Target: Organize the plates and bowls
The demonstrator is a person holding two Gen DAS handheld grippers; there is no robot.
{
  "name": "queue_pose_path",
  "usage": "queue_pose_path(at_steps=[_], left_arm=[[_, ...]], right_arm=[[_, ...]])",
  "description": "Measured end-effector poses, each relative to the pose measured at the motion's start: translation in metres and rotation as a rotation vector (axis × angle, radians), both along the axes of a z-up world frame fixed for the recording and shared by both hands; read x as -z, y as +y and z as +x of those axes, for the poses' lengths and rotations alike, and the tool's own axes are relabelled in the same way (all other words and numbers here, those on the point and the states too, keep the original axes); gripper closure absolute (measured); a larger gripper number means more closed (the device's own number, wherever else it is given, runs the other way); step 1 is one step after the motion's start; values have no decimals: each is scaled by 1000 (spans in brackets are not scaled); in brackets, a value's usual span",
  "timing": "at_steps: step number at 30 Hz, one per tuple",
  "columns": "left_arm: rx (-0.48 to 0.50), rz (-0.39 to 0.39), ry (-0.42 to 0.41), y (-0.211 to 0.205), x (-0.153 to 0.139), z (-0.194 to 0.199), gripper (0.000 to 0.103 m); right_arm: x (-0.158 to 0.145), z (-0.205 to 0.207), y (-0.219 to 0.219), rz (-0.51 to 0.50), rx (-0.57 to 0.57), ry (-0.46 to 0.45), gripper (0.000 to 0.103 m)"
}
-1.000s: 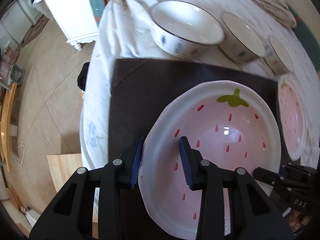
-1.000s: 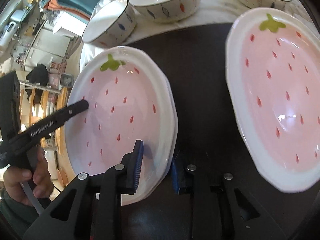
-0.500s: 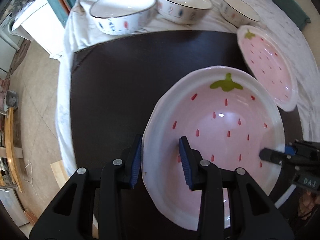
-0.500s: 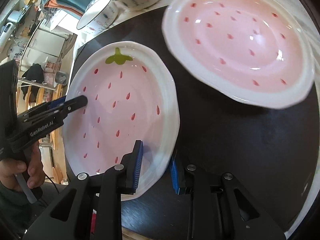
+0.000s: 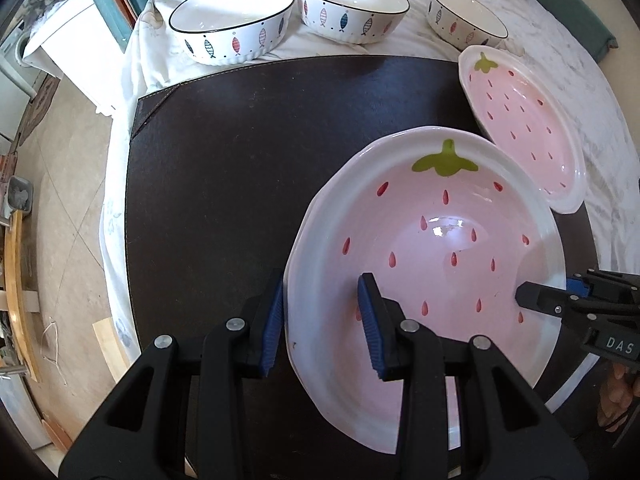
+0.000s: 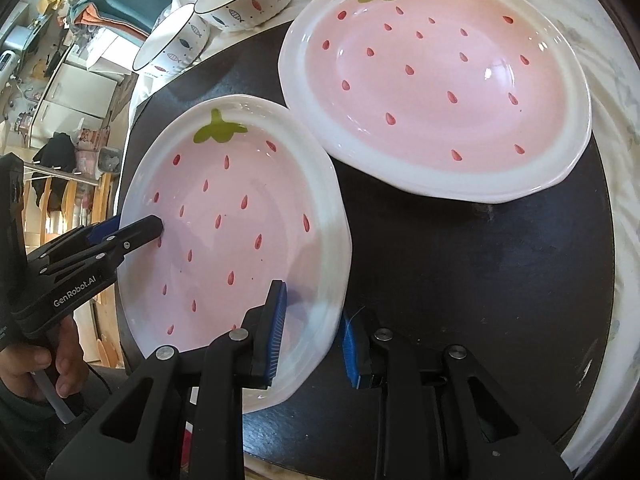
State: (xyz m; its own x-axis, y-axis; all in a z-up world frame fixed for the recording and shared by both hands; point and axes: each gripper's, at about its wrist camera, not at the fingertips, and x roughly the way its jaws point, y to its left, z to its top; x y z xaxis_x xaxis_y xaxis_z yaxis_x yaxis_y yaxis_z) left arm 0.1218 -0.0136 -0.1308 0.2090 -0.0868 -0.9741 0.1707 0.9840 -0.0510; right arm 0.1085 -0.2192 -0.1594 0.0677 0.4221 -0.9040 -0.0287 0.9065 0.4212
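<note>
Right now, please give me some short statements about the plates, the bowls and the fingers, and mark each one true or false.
1. Both grippers straddle the rim of the same strawberry plate. True: the left gripper on one side, the right gripper on the other.
2. Three fish-pattern bowls stand on the white cloth. True.
3. The second strawberry plate is stacked inside a bowl. False: it lies apart, partly on the dark mat.
4. The bowls are nested. False: they stand side by side.
</note>
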Motion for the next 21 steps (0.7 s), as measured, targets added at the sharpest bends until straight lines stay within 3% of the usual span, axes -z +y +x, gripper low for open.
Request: queue_pose_path(at_steps=[10, 12, 14, 16, 21], left_arm=[[-41, 15, 0, 5, -2, -5, 69], [-53, 14, -3, 7, -4, -7, 64], [-58, 22, -16, 8, -8, -11, 55], [-68, 31, -34, 11, -12, -15, 49], [-106, 43, -52, 20, -19, -22, 47]], right_arm=[[-3, -6, 2, 0, 32, 6, 72], [-7, -8, -1, -8, 53, 4, 68], [-11, -11, -4, -9, 67, -3, 56], [-17, -13, -6, -15, 80, -14, 55], [-31, -22, -8, -30, 116, -37, 42]])
